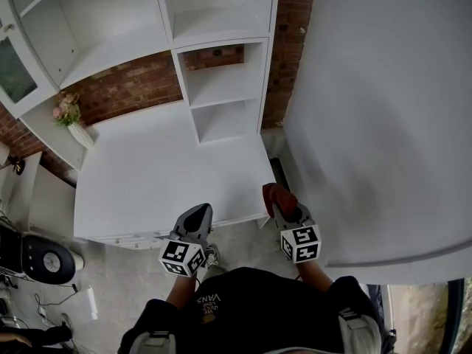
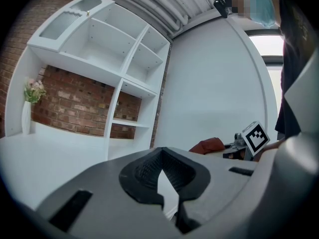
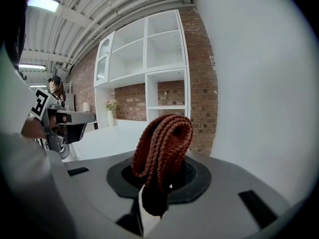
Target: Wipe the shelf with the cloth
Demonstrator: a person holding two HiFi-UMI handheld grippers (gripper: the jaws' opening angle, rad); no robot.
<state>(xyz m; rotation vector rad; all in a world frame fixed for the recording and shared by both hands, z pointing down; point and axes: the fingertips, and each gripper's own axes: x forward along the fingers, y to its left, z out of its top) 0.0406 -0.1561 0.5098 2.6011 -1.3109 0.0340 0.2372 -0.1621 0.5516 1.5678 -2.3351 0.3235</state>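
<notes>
A rust-red knitted cloth (image 3: 162,148) stands folded between the jaws of my right gripper (image 3: 155,203), which is shut on it. In the head view that gripper (image 1: 281,199) hovers at the front right corner of the white counter (image 1: 162,175), the cloth (image 1: 277,193) at its tip. My left gripper (image 1: 196,215) is just off the counter's front edge, shut with nothing in it; its pads (image 2: 149,176) leave only a thin wedge of light. The white shelf unit (image 1: 221,83) with open compartments rises behind the counter against a brick wall.
A white vase of pink flowers (image 1: 74,124) stands at the counter's back left. A large white wall panel (image 1: 383,124) fills the right side. On the floor at the left sit a round black device (image 1: 44,260) and cables.
</notes>
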